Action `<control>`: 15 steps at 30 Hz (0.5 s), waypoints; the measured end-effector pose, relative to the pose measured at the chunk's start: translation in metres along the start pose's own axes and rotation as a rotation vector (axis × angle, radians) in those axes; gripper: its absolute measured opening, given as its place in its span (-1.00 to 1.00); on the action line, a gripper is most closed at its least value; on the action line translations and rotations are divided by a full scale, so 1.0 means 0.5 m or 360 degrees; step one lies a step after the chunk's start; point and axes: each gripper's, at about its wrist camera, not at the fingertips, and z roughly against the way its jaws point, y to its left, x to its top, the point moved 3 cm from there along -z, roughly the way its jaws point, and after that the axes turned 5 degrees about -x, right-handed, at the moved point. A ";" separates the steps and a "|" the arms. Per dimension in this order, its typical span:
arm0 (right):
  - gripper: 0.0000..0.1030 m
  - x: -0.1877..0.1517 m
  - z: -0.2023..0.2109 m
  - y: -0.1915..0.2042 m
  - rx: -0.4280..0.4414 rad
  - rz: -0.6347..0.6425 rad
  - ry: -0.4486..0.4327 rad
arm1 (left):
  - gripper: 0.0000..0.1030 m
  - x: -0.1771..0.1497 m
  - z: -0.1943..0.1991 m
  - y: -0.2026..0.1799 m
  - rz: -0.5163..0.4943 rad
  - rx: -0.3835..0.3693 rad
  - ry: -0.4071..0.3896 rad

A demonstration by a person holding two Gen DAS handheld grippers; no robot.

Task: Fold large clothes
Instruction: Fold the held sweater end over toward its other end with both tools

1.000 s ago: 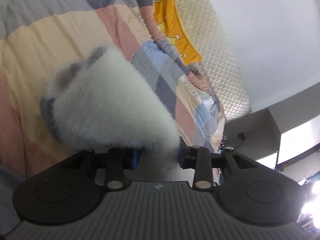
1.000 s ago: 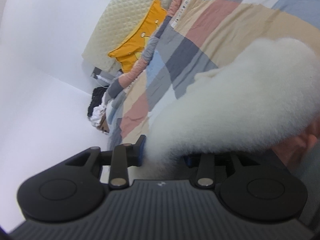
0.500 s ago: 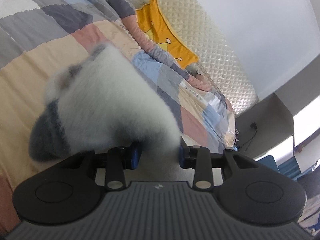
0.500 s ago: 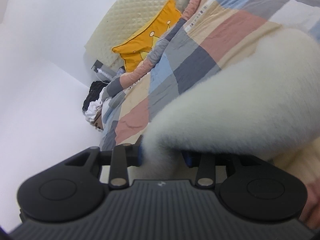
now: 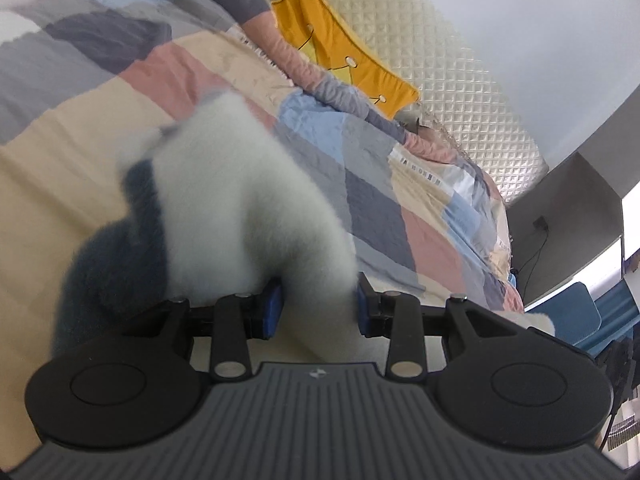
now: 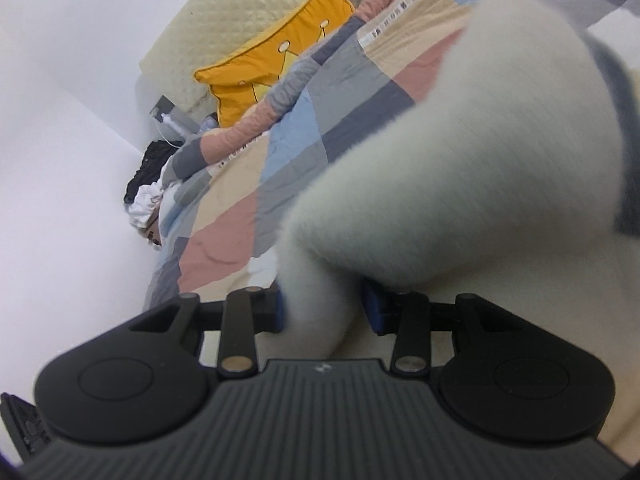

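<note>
A patchwork quilt [image 5: 120, 80] covers the bed below a quilted cream headboard [image 5: 440, 52] and white walls [image 6: 60, 160].

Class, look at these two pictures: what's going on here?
A person is working with a handheld gripper in each hand over a bed with a patchwork quilt. The left gripper and the right gripper are each shut on a bunch of the fluffy white garment, which has a dark grey part. It hangs raised above the quilt, bunched, not yet folded. A yellow cushion leans on the headboard.
</note>
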 end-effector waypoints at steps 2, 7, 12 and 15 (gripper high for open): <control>-0.18 0.002 -0.021 -0.007 -0.0001 0.0018 0.0008 | -0.22 0.001 -0.023 0.017 0.0014 0.0002 -0.0004; -0.18 -0.007 -0.076 -0.023 -0.0008 0.0125 0.0016 | -0.22 0.005 -0.067 0.058 0.0027 -0.0002 -0.0009; -0.18 -0.002 -0.095 -0.045 0.0053 0.0062 0.0032 | -0.22 0.009 -0.076 0.069 0.0026 -0.0018 -0.0025; -0.18 -0.001 -0.090 -0.037 0.0048 0.0093 0.0031 | -0.16 0.011 -0.058 0.057 0.0010 -0.0006 -0.0040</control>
